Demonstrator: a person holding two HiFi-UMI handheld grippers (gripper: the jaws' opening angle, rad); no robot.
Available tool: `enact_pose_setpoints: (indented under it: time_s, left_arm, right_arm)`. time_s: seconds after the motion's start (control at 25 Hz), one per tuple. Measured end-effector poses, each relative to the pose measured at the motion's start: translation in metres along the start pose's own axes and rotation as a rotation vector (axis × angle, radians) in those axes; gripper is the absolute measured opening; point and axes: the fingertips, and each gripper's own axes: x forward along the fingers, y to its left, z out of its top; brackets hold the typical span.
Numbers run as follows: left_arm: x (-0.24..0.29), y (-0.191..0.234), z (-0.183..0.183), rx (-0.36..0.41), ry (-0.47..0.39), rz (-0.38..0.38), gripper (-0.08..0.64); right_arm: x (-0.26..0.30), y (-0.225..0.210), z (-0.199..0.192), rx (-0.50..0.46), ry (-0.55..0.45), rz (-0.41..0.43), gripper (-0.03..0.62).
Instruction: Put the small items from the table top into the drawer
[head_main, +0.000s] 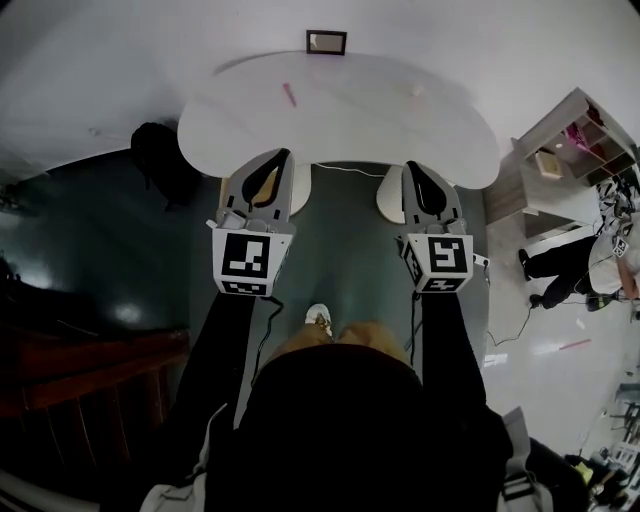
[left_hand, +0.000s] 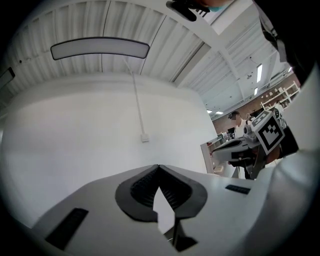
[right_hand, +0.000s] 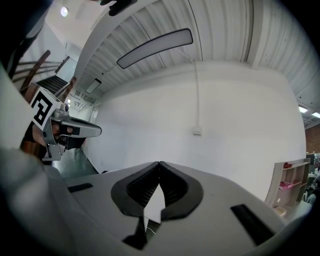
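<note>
Left hand-held gripper (head_main: 284, 154): jaws together, pads meeting at the tips, nothing between them; held level and aimed at the wall beyond the desk.
Right hand-held gripper (head_main: 412, 166): jaws likewise together and empty; held level beside the left one, the two well apart.
Desk (head_main: 230, 125): white, rounded top, directly ahead of both hand-held grippers; in the head view its near edge lay just beyond their tips.
Pink stick (head_main: 288, 95): lay flat on the desk, ahead of the left hand-held gripper and well beyond its tip.
Long axis of pink stick: ran nearly straight away from the left hand-held gripper, with the near end slanted slightly toward the right one; which end was the head could not be told.
Small white item (head_main: 417, 91): on the desk ahead of the right hand-held gripper, well beyond its tip; too small to judge shape or heading.
Drawer: not made out in any view.
White cable (head_main: 350, 170): ran between the two hand-held grippers, below the desk edge.
Stage, as judged: approach only; no item taken up yet.
Risk 1: both pairs of jaws were together, so reaching an item without first parting them would push it across the desk.
Risk 2: the pink stick was thin and low, so jaws closing along its length rather than across it would likely slip off or roll it.
Risk 3: with the drawer unlocated, an item could be carried with nowhere ready to receive it.
</note>
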Motion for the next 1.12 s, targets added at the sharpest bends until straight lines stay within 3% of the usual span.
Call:
enact_pose_setpoints:
  time_s: [0.32, 0.6, 0.84, 1.12]
  left_arm:
    - [0.028, 0.016, -0.016, -0.011, 0.01, -0.013, 0.015]
    - [0.084, 0.029, -0.034, -0.009, 0.019, -0.007, 0.014]
    - [0.147, 0.05, -0.058, -0.004, 0.037, 0.031, 0.015]
    - [0.233, 0.09, -0.079, -0.007, 0.095, 0.116, 0.015]
  right_arm:
    - [0.036, -0.008, -0.002, -0.002, -0.009, -0.006, 0.026]
    - [0.085, -0.035, -0.018, 0.0, -0.018, 0.002, 0.026]
    - [0.158, -0.063, -0.031, -0.002, -0.046, 0.045, 0.026]
    - [0.272, -0.095, -0.034, 0.013, -0.061, 0.163, 0.026]
